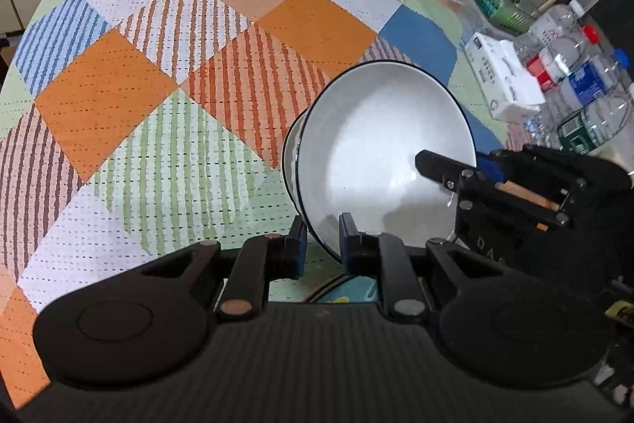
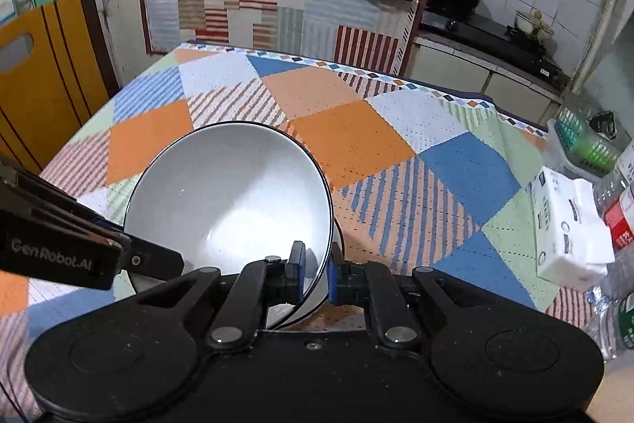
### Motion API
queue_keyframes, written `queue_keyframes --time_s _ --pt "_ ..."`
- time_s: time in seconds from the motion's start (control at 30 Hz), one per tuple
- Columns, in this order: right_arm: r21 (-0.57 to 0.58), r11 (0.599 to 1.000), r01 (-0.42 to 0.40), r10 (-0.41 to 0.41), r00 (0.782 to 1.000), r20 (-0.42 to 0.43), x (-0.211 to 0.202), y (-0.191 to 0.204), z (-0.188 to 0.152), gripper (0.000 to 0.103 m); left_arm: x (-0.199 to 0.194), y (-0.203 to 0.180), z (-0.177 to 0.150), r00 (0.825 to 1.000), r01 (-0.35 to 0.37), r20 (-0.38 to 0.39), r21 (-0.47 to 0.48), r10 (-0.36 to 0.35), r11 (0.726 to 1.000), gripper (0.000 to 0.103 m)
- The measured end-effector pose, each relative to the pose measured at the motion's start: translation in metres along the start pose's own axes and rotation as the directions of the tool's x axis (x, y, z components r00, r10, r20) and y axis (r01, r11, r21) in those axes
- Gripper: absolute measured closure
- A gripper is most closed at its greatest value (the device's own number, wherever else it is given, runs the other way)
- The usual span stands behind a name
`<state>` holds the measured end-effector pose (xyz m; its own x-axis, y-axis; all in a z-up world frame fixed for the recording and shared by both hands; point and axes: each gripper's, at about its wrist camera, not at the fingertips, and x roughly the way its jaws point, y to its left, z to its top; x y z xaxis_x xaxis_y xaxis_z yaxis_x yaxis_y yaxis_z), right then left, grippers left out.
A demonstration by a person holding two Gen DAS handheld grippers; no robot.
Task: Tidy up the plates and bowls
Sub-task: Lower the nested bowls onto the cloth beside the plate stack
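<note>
Holding the white bowl [image 1: 380,153] tilted above the checked tablecloth [image 1: 138,98], near-right of the table, both grippers pinch its dark-lined rim: left gripper [image 1: 321,248] w/ fingers nearly closed on the near edge, right gripper [image 2: 316,274] likewise clamped on the rim (a second bowl seems nested behind, can't tell for sure). To do this well, I'd judge: keep both pinches firm, level the bowl before setting it down, and release one side at a time. Legible text: "GenRobot.AI" on the left gripper's body in the right wrist view; tissue pack [image 2: 566,224] and bottles [image 1: 582,78] at far right carry print too small to read.
</note>
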<state>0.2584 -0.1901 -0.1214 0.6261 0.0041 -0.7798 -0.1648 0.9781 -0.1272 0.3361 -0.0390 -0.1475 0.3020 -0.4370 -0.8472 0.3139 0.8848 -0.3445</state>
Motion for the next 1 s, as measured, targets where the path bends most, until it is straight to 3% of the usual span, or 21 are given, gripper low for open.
queue_keyframes --time_s 0.33,0.4,0.5,0.63,0.73,0.9,1.0 --pt "-0.035 0.997 0.067 -0.068 0.997 -0.029 0.018 0.006 -0.001 0.088 0.008 0.004 0.001 1.0 0.004 0.024 -0.024 -0.004 1.0 0.085" --pt "-0.079 0.991 0.11 -0.113 0.993 -0.03 0.024 0.009 -0.003 0.083 0.007 0.005 0.001 0.999 0.011 0.043 -0.018 -0.01 1.0 0.085" --pt "-0.14 0.983 0.118 -0.121 0.993 -0.01 0.029 0.012 -0.006 0.084 0.008 0.005 0.0 0.999 -0.014 0.048 -0.015 0.014 1.0 0.085" --pt "-0.069 0.993 0.1 -0.101 0.995 -0.017 0.025 0.004 -0.004 0.084 -0.001 0.001 -0.003 0.998 -0.02 0.052 0.009 0.02 1.0 0.085" --pt "-0.02 0.995 0.093 -0.093 0.996 -0.017 0.013 0.0 -0.003 0.084 -0.014 -0.01 -0.005 0.996 -0.065 0.068 0.064 0.061 0.996 0.085" --pt "0.04 0.997 0.072 -0.071 0.997 -0.025 -0.014 -0.005 -0.003 0.083 -0.034 -0.025 -0.011 0.995 -0.082 0.066 0.113 0.075 0.99 0.077" --pt "0.049 0.996 0.08 -0.079 0.996 -0.029 -0.031 -0.006 -0.003 0.081 -0.05 -0.031 -0.012 0.995 -0.083 0.065 0.122 0.075 0.989 0.065"
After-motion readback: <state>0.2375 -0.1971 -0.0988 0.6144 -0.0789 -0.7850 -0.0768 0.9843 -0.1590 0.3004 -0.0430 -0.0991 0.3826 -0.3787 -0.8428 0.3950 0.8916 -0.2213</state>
